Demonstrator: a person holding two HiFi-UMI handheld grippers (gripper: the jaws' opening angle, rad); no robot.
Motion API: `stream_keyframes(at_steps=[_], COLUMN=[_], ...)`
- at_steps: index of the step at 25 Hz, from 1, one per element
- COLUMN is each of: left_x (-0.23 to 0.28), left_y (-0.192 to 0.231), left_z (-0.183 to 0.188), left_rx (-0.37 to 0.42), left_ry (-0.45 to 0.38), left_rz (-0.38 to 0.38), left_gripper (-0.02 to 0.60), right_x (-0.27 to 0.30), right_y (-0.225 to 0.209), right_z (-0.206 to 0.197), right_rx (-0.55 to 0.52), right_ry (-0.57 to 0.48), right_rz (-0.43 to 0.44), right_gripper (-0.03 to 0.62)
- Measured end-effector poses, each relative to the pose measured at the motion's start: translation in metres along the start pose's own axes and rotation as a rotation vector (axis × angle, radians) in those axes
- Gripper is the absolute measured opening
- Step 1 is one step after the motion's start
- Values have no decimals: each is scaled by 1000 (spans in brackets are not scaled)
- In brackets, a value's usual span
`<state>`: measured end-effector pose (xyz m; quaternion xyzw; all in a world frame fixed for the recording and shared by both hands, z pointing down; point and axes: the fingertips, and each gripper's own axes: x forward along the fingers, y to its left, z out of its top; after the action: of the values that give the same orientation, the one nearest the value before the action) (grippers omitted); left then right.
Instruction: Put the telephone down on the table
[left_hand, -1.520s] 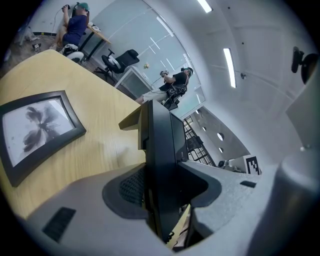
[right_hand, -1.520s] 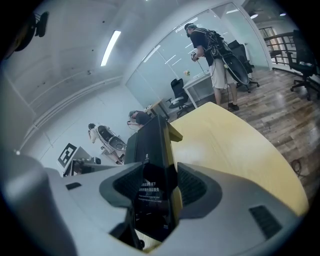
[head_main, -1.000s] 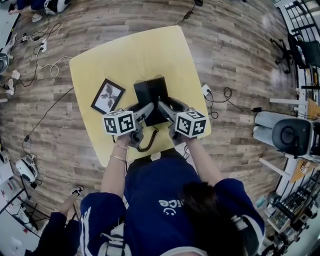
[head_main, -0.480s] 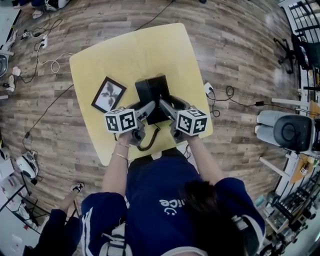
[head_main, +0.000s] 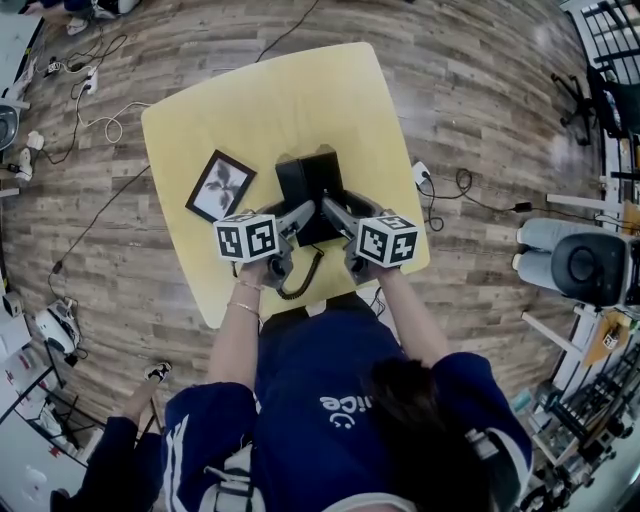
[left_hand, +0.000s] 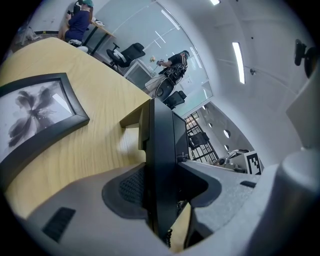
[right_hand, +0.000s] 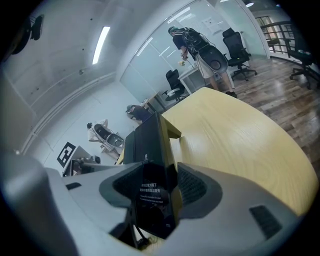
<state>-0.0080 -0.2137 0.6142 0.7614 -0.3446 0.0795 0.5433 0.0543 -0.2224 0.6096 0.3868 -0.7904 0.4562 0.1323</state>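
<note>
The black telephone (head_main: 308, 188) is over the near half of the yellow table (head_main: 290, 95), and both grippers grip it. My left gripper (head_main: 299, 214) is shut on its left side, my right gripper (head_main: 329, 211) on its right side. In the left gripper view the telephone (left_hand: 162, 145) stands edge-on between the pads of the left gripper (left_hand: 161, 186). The right gripper view shows the telephone (right_hand: 146, 142) clamped by the right gripper (right_hand: 152, 192). Its coiled cord (head_main: 302, 280) hangs toward the table's near edge. Whether its base touches the table I cannot tell.
A black picture frame (head_main: 220, 187) lies flat on the table left of the telephone. A white power adapter (head_main: 418, 176) and cables lie on the wooden floor by the table's right edge. A grey chair (head_main: 580, 265) stands at the far right.
</note>
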Motion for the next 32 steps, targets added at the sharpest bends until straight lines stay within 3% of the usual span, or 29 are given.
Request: stream_keyframes(at_steps=[8, 13, 16, 20, 23, 27, 32], left_x=[5, 4, 2, -5, -19, -41, -71], left_y=[1, 3, 5, 12, 11, 1, -35], left_z=[-7, -6, -4, -1, 3, 5, 8], left_rx=[40, -8, -43, -42, 5, 85, 270], left_ry=[23, -32, -79, -129, -169, -199, -265], left_rz=[16, -3, 10, 95, 145, 146, 113], left_gripper=[186, 186, 189, 238, 238, 238, 238], right_x=[-1, 0, 1, -4, -11, -23, -46], right_y=[-7, -5, 2, -2, 3, 12, 31], right_z=[-8, -10, -11, -3, 5, 14, 14], right_rx=[28, 25, -14, -76, -112, -151, -249], right_ry=[12, -12, -20, -36, -46, -82, -113], right_rz=[-1, 40, 48, -14, -21, -26, -21], right_gripper=[225, 222, 336, 389, 391, 391, 391])
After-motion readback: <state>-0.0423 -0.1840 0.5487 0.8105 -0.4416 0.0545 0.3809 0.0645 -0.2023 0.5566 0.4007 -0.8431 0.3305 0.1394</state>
